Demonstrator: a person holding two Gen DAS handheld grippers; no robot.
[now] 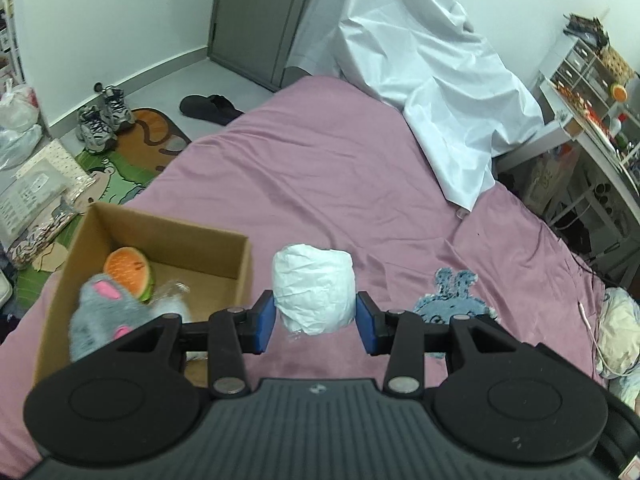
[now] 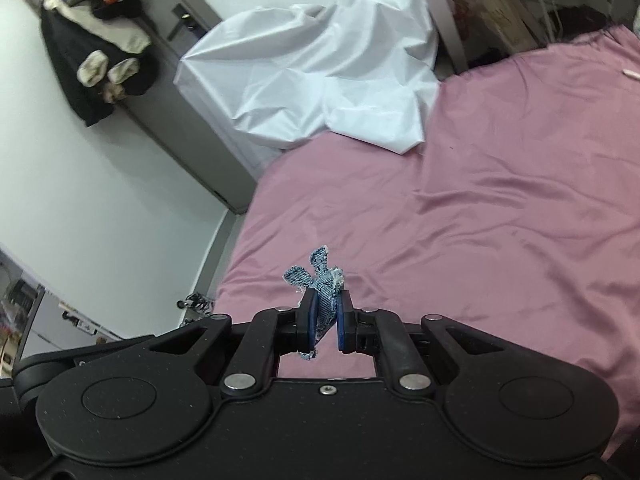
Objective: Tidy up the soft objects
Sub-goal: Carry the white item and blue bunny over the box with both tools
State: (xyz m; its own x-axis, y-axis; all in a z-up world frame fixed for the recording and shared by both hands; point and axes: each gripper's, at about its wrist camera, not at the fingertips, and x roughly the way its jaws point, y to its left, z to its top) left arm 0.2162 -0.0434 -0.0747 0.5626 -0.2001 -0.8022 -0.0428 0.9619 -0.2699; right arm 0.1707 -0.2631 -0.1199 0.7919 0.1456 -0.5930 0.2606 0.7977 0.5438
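Jaws of the left gripper (image 1: 316, 320) stand partly open and clamp a crumpled white roll (image 1: 314, 290) between their blue pads (image 1: 265, 324), one pad pressed to each side. The roll hangs above the pink bed sheet (image 1: 320, 168), just right of the cardboard box (image 1: 168, 236) that sits on the bed near its left edge.

Inside the box lie an orange-and-green round plush (image 1: 128, 270) and a grey plush with pink ears (image 1: 106, 316), the grey one leaning on the near wall. Right of the roll, a blue fuzzy bunny toy (image 1: 454, 298) lies flat on the sheet, partly hidden behind the gripper's right finger.

On the right gripper (image 2: 326, 322) the jaws are pinched almost together on a small scrap of blue denim cloth (image 2: 320, 280); its frayed ends stick up above the pads and a bit hangs out below. It is held clear above the sheet.

A white crinkled sheet (image 1: 432, 92) is draped over something at the far end of the bed. On the floor left of the bed are a pair of sneakers (image 1: 104, 116) on a cartoon mat (image 1: 136, 152).
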